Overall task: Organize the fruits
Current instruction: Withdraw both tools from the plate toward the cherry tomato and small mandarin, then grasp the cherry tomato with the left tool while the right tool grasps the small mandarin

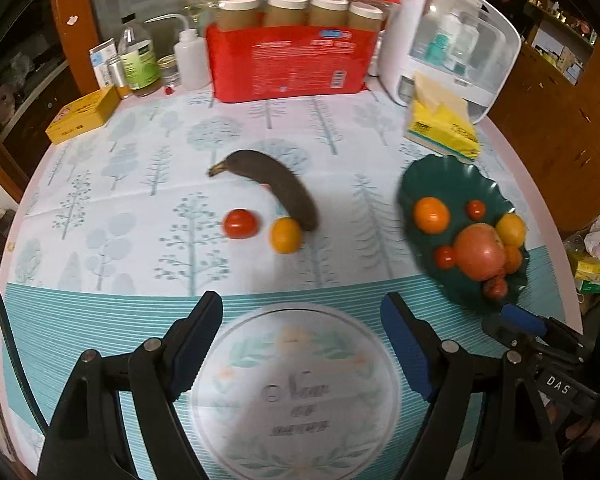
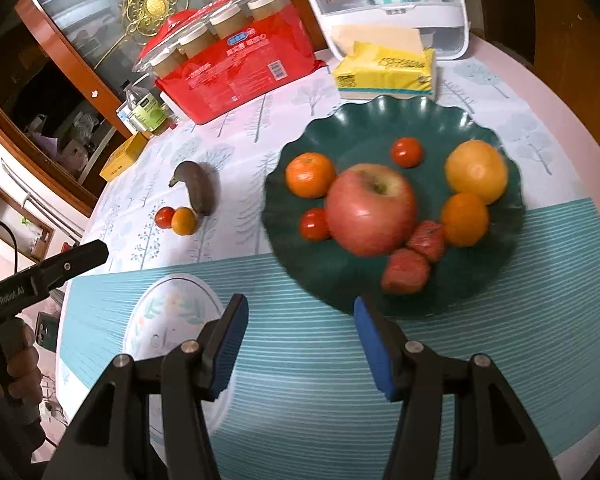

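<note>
On the tree-print tablecloth [image 1: 140, 184], a dark banana [image 1: 278, 188], a tomato [image 1: 241, 224] and a small orange [image 1: 286, 235] are lying close together, well apart from the green plate [image 2: 380, 124] that is carrying the apple [image 2: 370, 208] and other fruit. I am holding my left gripper [image 1: 302, 320] and right gripper [image 2: 300, 320] wide and empty.

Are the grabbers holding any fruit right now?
No. The left hand-held gripper and right hand-held gripper are both open and empty, above the tablecloth.
</note>
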Action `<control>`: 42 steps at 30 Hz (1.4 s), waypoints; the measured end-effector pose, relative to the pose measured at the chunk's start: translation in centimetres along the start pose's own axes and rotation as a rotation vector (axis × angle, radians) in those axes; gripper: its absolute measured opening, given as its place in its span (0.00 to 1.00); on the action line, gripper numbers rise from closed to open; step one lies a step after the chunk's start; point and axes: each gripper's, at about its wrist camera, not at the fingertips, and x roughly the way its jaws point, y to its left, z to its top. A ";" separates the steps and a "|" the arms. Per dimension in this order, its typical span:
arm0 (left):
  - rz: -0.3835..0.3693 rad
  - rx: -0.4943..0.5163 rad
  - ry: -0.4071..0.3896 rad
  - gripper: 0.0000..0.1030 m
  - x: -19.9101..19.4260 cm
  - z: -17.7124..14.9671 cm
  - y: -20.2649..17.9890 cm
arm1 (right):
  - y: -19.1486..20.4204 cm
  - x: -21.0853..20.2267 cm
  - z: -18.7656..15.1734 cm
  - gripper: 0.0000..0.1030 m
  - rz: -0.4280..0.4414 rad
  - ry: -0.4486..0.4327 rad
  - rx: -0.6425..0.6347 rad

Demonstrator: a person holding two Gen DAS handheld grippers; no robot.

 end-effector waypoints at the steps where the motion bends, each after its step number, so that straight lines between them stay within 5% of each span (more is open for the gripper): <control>1: 0.003 0.002 0.001 0.78 0.0 0.0 0.4 | 0.4 0.2 0.0 0.54 0.001 0.004 0.001; 27: -0.023 0.230 0.060 0.78 6.3 5.0 6.8 | 10.3 9.6 1.2 0.54 0.009 0.048 0.012; 42: -0.081 0.210 0.100 0.78 11.8 7.3 7.6 | 14.1 14.1 4.1 0.54 0.000 0.011 -0.130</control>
